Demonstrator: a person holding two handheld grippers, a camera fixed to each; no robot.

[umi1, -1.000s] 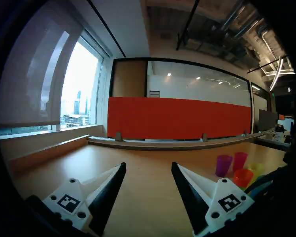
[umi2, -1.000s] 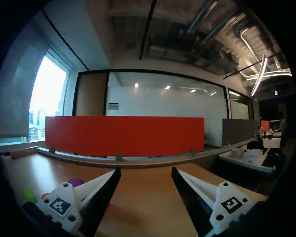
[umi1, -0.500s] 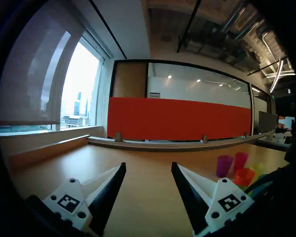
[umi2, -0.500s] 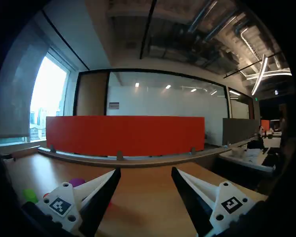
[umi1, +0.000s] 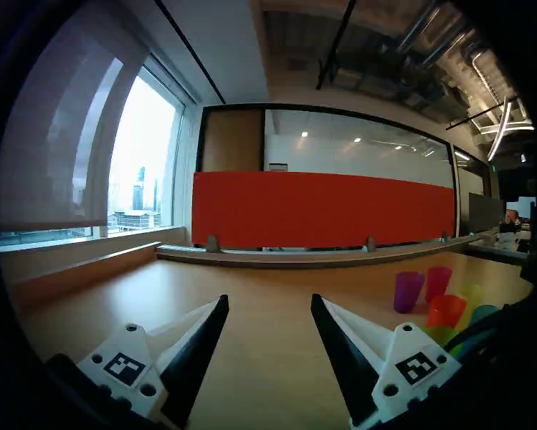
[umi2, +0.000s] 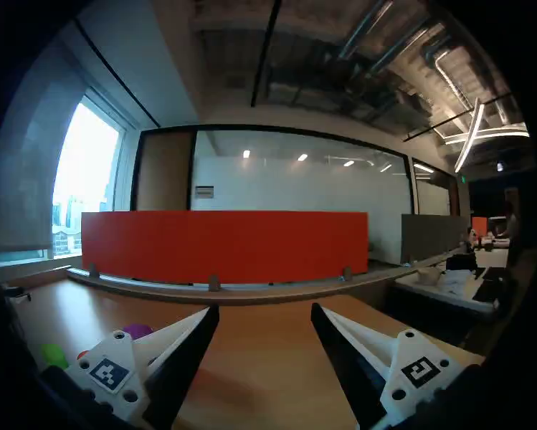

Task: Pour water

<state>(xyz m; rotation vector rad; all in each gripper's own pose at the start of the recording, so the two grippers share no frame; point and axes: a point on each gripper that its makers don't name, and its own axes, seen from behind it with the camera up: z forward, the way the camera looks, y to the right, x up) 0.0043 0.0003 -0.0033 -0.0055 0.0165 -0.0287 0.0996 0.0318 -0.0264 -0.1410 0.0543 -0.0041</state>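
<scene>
In the left gripper view, the left gripper (umi1: 268, 326) is at the bottom, its 2 fingers apart, over the wooden table (umi1: 268, 283). The coloured cups (umi1: 446, 312) stand close together at the lower right. A red partition (umi1: 318, 211) is behind. In the right gripper view, the right gripper (umi2: 264, 333) also has its fingers apart. A purple cup (umi2: 137, 330) and a green cup (umi2: 53, 354) are at the lower left.

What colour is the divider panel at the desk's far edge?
The divider panel is orange-red, clearest in the left gripper view.
</scene>
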